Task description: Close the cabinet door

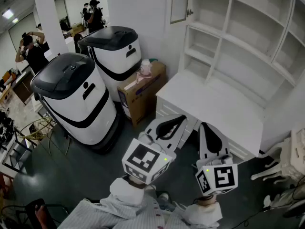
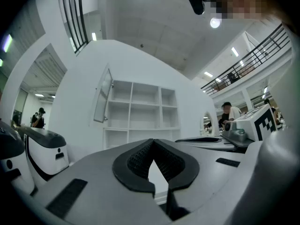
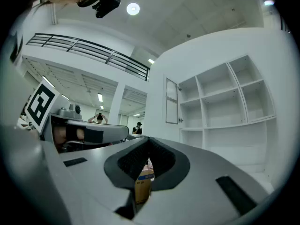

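The white cabinet (image 1: pixel 240 37) has open shelves above a white counter (image 1: pixel 214 104). Its narrow door (image 1: pixel 179 4) stands open at the upper left, a small handle on its edge. My left gripper (image 1: pixel 184 119) and right gripper (image 1: pixel 204 125) hang side by side in front of the counter, well below the door and apart from it. Both point at the cabinet, shut with nothing held. The left gripper view has the door (image 2: pixel 102 95) left of the shelves, above the shut left gripper (image 2: pixel 153 162). The right gripper view shows the door (image 3: pixel 171 101) above the shut right gripper (image 3: pixel 147 165).
Two large white-and-black machines (image 1: pixel 76 94) (image 1: pixel 114 51) stand to the left. A cardboard box (image 1: pixel 143 92) sits between them and the counter. White furniture (image 1: pixel 288 159) is at the right edge. People stand far back at the left (image 1: pixel 31 49).
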A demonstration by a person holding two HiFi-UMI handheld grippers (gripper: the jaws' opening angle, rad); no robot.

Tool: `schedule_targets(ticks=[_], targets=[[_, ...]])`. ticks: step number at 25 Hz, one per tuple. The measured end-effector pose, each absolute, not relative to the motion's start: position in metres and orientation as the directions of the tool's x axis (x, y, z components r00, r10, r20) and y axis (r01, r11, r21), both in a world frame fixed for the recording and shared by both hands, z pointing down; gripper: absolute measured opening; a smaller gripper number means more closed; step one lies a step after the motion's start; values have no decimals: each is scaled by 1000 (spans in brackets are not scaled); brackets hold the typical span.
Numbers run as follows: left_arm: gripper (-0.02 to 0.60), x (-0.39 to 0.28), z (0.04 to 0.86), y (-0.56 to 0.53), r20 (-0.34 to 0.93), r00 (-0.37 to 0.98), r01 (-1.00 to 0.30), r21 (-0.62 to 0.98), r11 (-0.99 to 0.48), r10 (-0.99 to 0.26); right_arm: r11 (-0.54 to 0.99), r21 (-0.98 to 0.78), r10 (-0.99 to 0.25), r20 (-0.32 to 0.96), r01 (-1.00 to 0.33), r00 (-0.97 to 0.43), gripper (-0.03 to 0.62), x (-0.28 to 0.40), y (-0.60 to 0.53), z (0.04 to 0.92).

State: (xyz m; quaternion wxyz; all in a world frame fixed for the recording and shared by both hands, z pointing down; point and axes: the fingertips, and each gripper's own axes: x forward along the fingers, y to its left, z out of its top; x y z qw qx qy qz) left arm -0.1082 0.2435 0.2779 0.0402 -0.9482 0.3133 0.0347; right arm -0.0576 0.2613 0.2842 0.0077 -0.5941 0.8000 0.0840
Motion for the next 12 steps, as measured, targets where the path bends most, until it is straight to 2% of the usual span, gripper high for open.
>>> schedule_targets(ticks=[12], targets=[[11, -96, 285, 263, -90, 779, -627, -67, -776, -621, 311, 131, -939, -109, -941, -326, 12, -49, 282, 293]])
